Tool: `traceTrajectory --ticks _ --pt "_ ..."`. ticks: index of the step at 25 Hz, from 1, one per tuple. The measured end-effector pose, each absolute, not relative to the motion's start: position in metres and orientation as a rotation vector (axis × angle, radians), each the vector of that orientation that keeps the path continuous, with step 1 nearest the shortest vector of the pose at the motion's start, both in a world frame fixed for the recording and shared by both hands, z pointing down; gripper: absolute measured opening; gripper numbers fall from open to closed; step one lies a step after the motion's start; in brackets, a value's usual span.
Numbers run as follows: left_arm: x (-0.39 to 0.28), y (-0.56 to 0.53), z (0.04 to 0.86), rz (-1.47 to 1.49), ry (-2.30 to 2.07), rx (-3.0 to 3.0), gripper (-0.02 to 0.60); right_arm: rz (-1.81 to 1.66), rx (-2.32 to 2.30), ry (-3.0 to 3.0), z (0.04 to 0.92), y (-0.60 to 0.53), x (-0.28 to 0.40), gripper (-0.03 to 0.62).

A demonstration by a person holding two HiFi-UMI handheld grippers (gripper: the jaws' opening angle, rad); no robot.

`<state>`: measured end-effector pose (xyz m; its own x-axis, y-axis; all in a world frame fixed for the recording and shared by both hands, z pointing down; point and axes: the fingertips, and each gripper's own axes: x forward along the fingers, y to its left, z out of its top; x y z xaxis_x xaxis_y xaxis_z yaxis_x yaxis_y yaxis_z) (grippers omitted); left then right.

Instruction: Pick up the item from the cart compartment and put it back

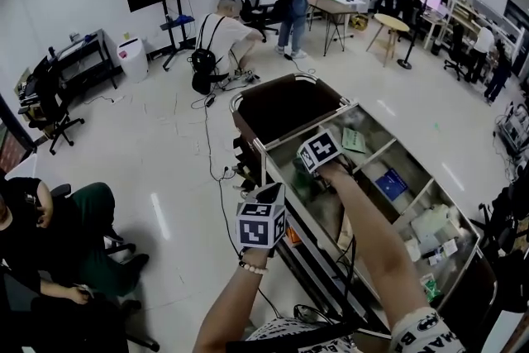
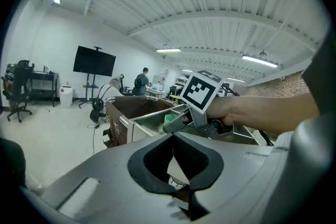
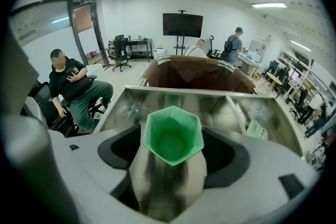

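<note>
left gripper point(image 2: 177, 165) jaws narrow, empty, parked beside cart | right gripper point(image 3: 172, 157) clamped on green hexagon-rimmed plastic cup point(image 3: 173, 136), tilted over bare steel cart compartment point(image 3: 157, 99) | I'd level cup, lower until base seats, stay off walls, then release | brown bin point(image 3: 194, 73) behind

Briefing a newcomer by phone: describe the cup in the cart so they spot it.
Find the steel cart with the brown bin. In the compartment beside that bin, the right gripper grips the green cup. Its six-sided mouth sets it apart from flat packets nearby.
</note>
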<state>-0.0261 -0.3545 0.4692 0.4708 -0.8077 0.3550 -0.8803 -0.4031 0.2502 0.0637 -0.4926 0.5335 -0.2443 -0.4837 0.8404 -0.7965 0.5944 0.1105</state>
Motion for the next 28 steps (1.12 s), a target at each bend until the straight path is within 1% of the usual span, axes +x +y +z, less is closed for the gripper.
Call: traceTrajectory --ticks 1,2,3,10,19,28 --pt "-0.027 -0.354 0.469 0.247 -1.415 2.32 0.0 0.42 1.033 -1.899 0.533 -0.493 0.064 0.357" --pt "-0.028 -0.353 0.469 0.245 -1.417 2.319 0.0 0.412 1.042 -1.896 0.533 -0.493 0.064 0.336" --pt "-0.029 -0.352 0.469 0.243 -1.419 2.319 0.0 0.405 1.051 -1.896 0.532 -0.494 0.064 0.333" --pt "-0.032 -0.349 0.466 0.232 -1.434 2.323 0.0 0.404 1.088 -1.977 0.516 -0.488 0.062 0.328" --pt "-0.028 -0.342 0.455 0.22 -1.428 2.362 0.0 0.273 1.12 -2.148 0.442 -0.448 0.059 0.325" --pt "-0.021 -0.33 0.45 0.202 -1.428 2.429 0.0 0.077 1.072 -2.252 0.382 -0.369 0.058 0.325"
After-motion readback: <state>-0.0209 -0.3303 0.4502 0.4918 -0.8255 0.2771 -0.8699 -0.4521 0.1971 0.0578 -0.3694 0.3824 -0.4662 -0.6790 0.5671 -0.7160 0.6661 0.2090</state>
